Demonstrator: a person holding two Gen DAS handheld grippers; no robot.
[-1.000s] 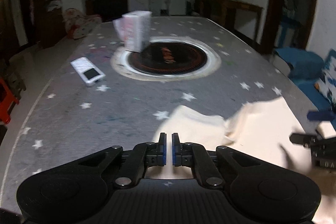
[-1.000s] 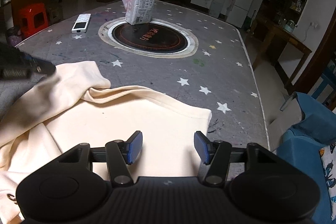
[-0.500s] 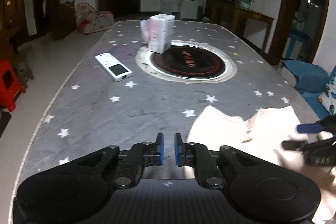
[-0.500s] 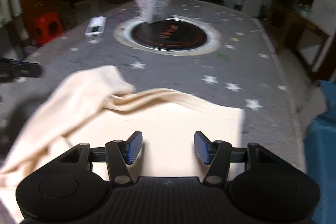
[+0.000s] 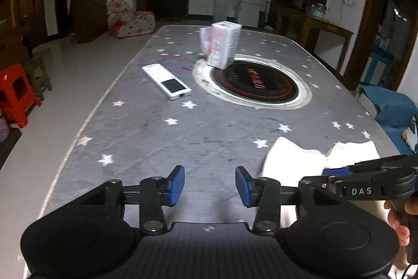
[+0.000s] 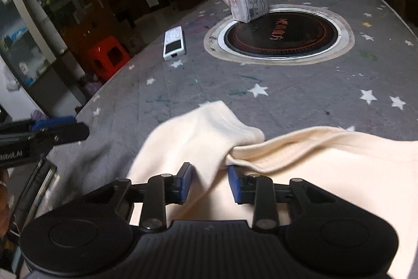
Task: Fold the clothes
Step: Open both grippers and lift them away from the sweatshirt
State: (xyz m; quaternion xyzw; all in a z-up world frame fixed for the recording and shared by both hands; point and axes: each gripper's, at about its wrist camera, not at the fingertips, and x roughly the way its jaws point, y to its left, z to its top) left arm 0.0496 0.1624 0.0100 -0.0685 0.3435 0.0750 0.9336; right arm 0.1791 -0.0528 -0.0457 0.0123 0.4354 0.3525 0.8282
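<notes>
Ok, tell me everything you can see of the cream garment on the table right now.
The cream garment is a plain, soft knit-looking piece lying on the near part of the grey star-patterned table. Its main body lies mostly flat, while one sleeve-like part is folded over it, leaving a bunched crease. The right tool straddles that crease with fabric between its closing fingers. The left tool is off it, over bare table, opening.
</notes>
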